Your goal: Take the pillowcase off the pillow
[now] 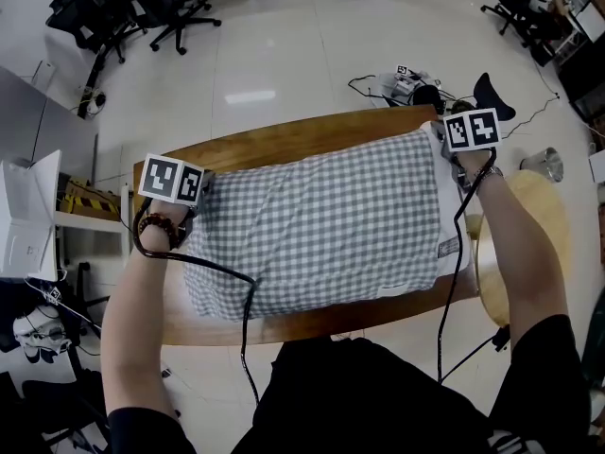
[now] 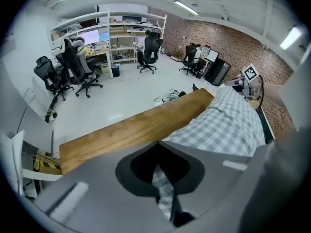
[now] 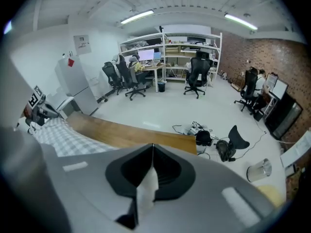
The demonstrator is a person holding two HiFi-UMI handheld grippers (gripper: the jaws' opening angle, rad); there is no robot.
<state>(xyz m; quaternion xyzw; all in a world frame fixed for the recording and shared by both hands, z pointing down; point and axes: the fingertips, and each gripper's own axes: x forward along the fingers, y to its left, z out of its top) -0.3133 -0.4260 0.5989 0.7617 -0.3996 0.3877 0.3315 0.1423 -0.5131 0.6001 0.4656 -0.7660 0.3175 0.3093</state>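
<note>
A pillow in a grey-and-white checked pillowcase (image 1: 321,225) lies across the wooden table (image 1: 284,142). The white pillow (image 1: 452,218) shows bare along the case's right end. My left gripper (image 1: 196,200) sits at the far left corner of the case. In the left gripper view my left gripper (image 2: 156,165) is shut on a fold of checked cloth (image 2: 163,191). My right gripper (image 1: 456,159) is at the far right corner. In the right gripper view my right gripper (image 3: 153,160) is shut on a strip of white cloth (image 3: 146,193), seemingly the pillow's corner.
A round wooden stool (image 1: 546,218) stands right of the table, with a metal bin (image 1: 544,164) beyond it. Cables and gear (image 1: 406,85) lie on the floor behind the table. Office chairs (image 1: 156,8) stand at the back left, a white shelf (image 1: 28,220) at the left.
</note>
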